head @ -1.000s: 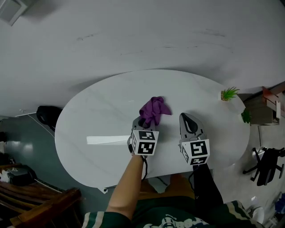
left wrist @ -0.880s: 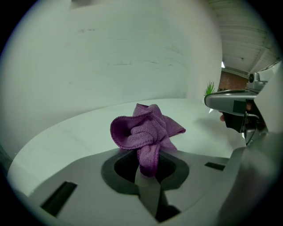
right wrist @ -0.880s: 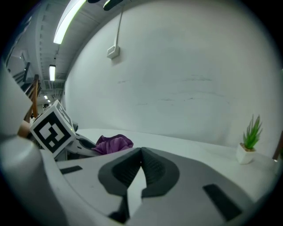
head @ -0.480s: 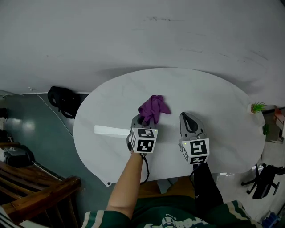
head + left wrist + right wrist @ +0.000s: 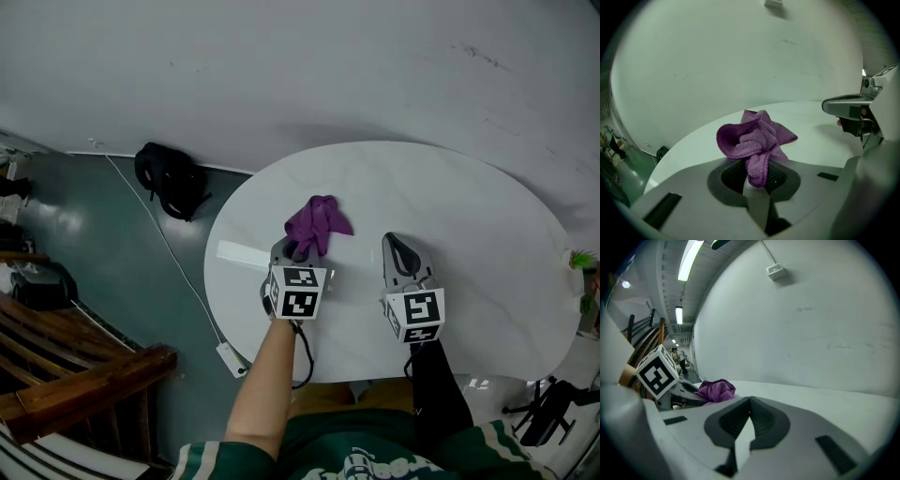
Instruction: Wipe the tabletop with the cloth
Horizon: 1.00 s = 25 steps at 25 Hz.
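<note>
White wall and grey floor ring an oval white worktop (image 5: 469,216). The left hand-held gripper (image 5: 298,251) is clamped on a purple cloth (image 5: 317,223), which stands bunched beyond its jaws over the worktop's left half. I cannot tell whether the cloth touches the surface. The right hand-held gripper (image 5: 395,242) hovers just beside it, jaws together on nothing.

The grip takes only a narrow fold, so a hard drag could likely pull the cloth free. Bunched like this, it would wipe only a thin strip — or the jaw tips might scrape the worktop instead.

Compared with a second ago, the view has swung left. A black bag (image 5: 171,180) and more floor now show, while both grippers and the cloth keep their arrangement.
</note>
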Tool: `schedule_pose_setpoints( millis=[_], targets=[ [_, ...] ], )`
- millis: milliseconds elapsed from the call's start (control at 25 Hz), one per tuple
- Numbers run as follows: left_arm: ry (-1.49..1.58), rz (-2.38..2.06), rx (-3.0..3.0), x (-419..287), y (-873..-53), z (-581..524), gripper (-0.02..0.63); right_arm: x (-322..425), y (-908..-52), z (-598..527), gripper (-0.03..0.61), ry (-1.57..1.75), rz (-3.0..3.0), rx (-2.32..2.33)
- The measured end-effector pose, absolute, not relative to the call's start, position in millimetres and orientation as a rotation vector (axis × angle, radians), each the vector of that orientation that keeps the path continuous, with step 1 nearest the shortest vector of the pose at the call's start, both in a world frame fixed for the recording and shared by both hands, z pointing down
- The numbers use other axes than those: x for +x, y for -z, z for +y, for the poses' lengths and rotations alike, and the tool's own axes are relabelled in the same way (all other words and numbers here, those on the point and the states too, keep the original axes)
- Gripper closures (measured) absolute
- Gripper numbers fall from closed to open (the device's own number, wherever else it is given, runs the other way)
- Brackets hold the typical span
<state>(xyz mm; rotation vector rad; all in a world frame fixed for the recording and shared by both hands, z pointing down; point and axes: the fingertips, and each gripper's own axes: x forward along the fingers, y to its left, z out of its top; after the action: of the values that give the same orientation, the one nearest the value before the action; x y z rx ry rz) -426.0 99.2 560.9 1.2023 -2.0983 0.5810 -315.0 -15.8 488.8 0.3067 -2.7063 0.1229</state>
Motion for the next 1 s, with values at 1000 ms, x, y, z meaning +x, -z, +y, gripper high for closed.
schedule_pose_setpoints(
  millis=[1000],
  targets=[
    [-0.572, -2.26, 0.734, -531.0, -557.8, 324.2, 0.56, -370.3, -475.8, 76.4, 0.574, -0.034, -2.727, 0.161]
  ],
)
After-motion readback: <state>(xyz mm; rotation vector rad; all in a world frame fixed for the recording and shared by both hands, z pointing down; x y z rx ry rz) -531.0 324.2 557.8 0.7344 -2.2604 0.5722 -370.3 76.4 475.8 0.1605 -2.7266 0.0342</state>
